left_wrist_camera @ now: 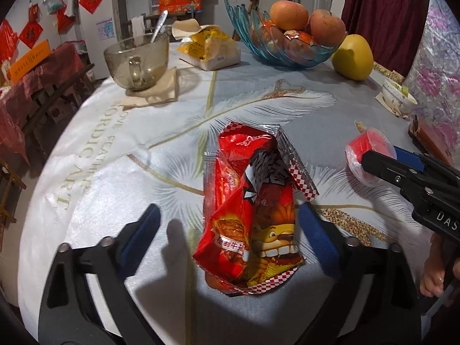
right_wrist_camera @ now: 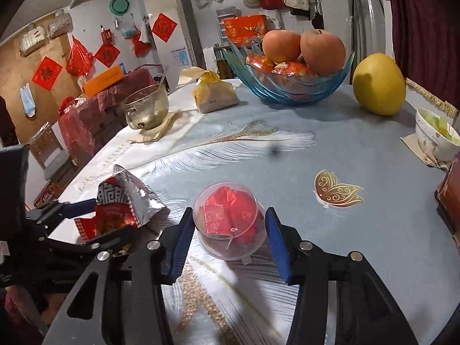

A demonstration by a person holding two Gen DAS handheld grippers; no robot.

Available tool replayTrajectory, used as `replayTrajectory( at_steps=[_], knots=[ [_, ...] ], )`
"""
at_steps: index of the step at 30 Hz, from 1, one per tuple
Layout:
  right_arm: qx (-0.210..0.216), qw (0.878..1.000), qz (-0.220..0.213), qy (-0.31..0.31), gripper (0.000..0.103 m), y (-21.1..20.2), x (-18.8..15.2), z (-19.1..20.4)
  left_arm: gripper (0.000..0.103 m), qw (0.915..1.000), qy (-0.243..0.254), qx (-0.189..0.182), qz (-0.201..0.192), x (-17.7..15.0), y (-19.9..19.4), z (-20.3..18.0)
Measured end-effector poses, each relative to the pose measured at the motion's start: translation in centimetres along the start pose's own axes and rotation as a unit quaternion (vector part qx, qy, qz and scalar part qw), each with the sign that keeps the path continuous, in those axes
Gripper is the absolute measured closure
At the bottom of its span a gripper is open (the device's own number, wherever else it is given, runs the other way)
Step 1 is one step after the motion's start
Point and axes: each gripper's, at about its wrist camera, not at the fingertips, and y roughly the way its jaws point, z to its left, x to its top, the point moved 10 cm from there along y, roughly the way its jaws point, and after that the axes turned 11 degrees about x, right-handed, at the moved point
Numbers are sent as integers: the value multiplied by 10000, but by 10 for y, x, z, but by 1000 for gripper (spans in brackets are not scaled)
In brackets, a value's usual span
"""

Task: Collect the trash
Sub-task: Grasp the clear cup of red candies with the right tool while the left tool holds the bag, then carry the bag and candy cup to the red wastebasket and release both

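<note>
Near first, left wrist view: my left gripper (left_wrist_camera: 230,230) is spread wide around the red snack wrapper (left_wrist_camera: 253,201), which lies crumpled on the tablecloth (left_wrist_camera: 115,143) between the blue pads. The right pad looks just beside or touching the wrapper edge, the left pad is clear of it, so no pinch yet.

Right wrist view: my right gripper (right_wrist_camera: 227,238) is part open around a clear plastic cup (right_wrist_camera: 228,224) with red foil inside, lying on its side. Gaps show on both sides, so it isn't squeezed.

In the left view that cup is at 3 o'clock from the wrapper. In the right view the wrapper is at 9 o'clock from the cup.

Further out: glass mug (left_wrist_camera: 138,60) with a spoon at 11 o'clock, yellow packet (left_wrist_camera: 210,49) at 12, blue fruit bowl (left_wrist_camera: 287,46) at 1, yellow pomelo (left_wrist_camera: 352,57) past it, white bowl (left_wrist_camera: 399,97) at 2.

Progress, my read: early. Both pieces are still on the table, nothing lifted, no bin in view. Left to do: close, lift, carry off.
</note>
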Motion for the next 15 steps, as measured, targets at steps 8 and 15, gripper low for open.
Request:
replayTrajectory(
  at_steps=[8,15],
  knots=[
    [-12,9995,-42,325,53,-3,0,-14,54,9995,162,-269,-38,-2,-4,-13],
    [-46,9988,-276,409,53,-15,1,-17,56,9971,363,-158,-643,5,-29,-20]
  ],
)
